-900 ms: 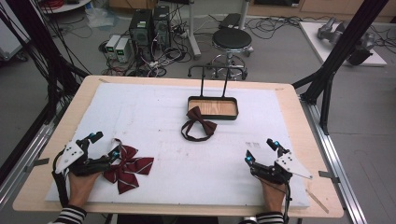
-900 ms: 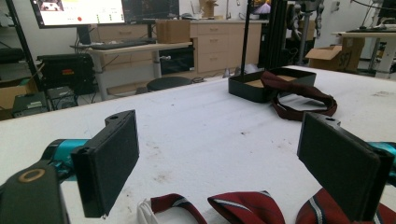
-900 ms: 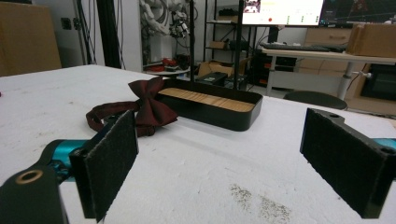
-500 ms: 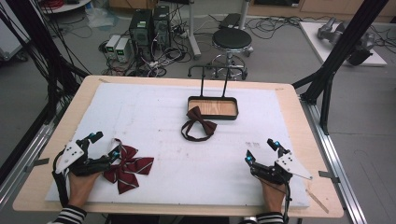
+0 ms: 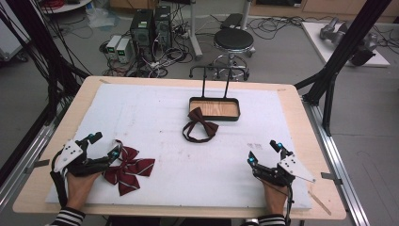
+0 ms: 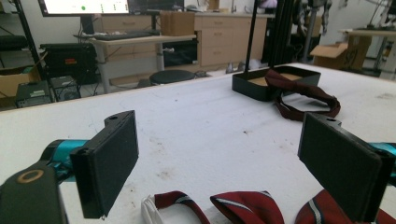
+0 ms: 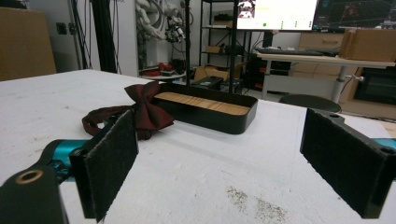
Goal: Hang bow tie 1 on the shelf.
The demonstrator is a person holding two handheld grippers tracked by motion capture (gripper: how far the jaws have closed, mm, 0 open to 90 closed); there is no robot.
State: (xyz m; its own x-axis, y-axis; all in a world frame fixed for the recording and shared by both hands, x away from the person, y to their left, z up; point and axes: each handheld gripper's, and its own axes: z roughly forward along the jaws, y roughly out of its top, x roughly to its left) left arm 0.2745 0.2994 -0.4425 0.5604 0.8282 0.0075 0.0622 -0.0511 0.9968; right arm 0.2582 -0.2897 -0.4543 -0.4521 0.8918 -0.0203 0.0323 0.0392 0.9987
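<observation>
Looking down from the high view, a wooden bench (image 5: 301, 122) covered by a white foam sheet (image 5: 155, 122) is seen. The left tool (image 5: 104, 146) rests at the near left, its jaws spread wide, nothing pinched; a dark red striped ribbon bow (image 5: 128, 169) lies on the sheet just beside its tips. The right tool (image 5: 263, 153) rests at the near right, jaws likewise spread and empty, well apart from everything else. A shallow black tray with a wooden floor (image 5: 214, 109) sits at mid-bench; a plain maroon bow tie with a looped strap (image 5: 200, 126) lies against its near rim.

In the left gripper view, the two black pads (image 6: 109, 161) are held wide apart above bare sheet. The striped bow (image 6: 247, 207) lies low in the frame, between and just ahead of them, untouched as far as can be told. The tray (image 6: 261, 86) and maroon bow tie (image 6: 303, 95) are noted farther off.

In the right gripper view, the pads (image 7: 343, 161) stand wide apart with only sheet between. The bow tie (image 7: 147, 112) is draped over the tray's (image 7: 219, 119) near corner.
</observation>
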